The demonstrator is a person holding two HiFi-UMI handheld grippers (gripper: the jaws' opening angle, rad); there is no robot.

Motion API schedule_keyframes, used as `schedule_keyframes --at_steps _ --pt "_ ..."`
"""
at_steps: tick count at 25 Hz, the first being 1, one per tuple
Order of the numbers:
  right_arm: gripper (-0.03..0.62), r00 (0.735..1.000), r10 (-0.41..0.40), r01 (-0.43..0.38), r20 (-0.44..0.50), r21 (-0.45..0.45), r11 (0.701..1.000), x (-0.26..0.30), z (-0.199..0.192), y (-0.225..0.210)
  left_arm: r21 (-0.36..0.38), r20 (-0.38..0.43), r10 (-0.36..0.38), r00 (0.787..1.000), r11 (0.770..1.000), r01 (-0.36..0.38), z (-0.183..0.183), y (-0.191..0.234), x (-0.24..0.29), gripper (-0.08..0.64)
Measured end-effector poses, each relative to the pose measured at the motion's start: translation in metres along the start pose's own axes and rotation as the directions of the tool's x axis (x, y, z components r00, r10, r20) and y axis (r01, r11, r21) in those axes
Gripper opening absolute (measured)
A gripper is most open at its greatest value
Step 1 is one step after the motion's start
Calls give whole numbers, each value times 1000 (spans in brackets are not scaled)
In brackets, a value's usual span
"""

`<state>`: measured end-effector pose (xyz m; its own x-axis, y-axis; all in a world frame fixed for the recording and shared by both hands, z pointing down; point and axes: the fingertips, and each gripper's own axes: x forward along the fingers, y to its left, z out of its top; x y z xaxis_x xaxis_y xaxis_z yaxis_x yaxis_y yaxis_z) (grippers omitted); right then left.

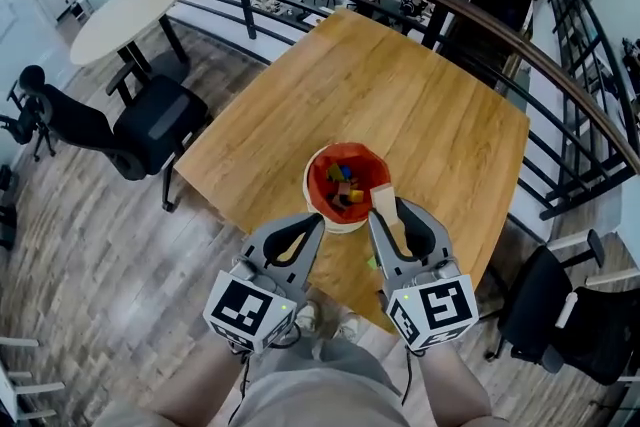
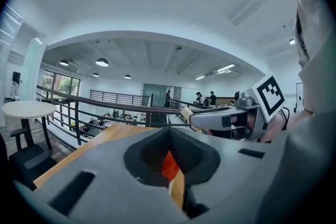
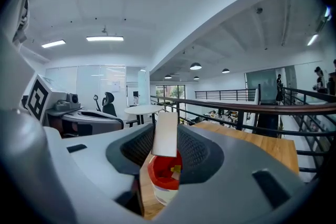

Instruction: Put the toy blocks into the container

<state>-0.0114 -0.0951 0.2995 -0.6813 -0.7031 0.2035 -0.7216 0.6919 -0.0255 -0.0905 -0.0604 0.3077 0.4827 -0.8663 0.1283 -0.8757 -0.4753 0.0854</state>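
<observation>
A white container with a red liner [image 1: 313,177] stands near the front edge of the wooden table [image 1: 420,105], with several coloured toy blocks [image 1: 345,187] inside. My right gripper [image 1: 388,206] is shut on a pale, flat wooden block [image 1: 384,203], held upright at the container's right rim. In the right gripper view that block [image 3: 167,135] stands between the jaws, above the red container [image 3: 164,183]. My left gripper [image 1: 313,222] hovers at the container's near-left rim, jaws together, nothing held. Through them the left gripper view shows a sliver of red liner [image 2: 169,165].
A small green piece [image 1: 372,262] lies on the table under the right gripper. A black office chair [image 1: 140,130] stands left of the table, another chair [image 1: 560,310] at the right. A railing [image 1: 560,85] runs behind. A round white table [image 1: 125,15] is far left.
</observation>
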Motion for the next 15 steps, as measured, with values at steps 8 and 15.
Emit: schedule_keyframes --at_steps 8,15 --pt "146 998 0 0 -63 -12 1000 39 -19 -10 -9 -2 7 1000 1000 -7 -6 17 20 12" --pt "146 988 9 -8 -156 7 1000 69 -50 -18 -37 -42 7 999 999 -8 -29 35 38 12"
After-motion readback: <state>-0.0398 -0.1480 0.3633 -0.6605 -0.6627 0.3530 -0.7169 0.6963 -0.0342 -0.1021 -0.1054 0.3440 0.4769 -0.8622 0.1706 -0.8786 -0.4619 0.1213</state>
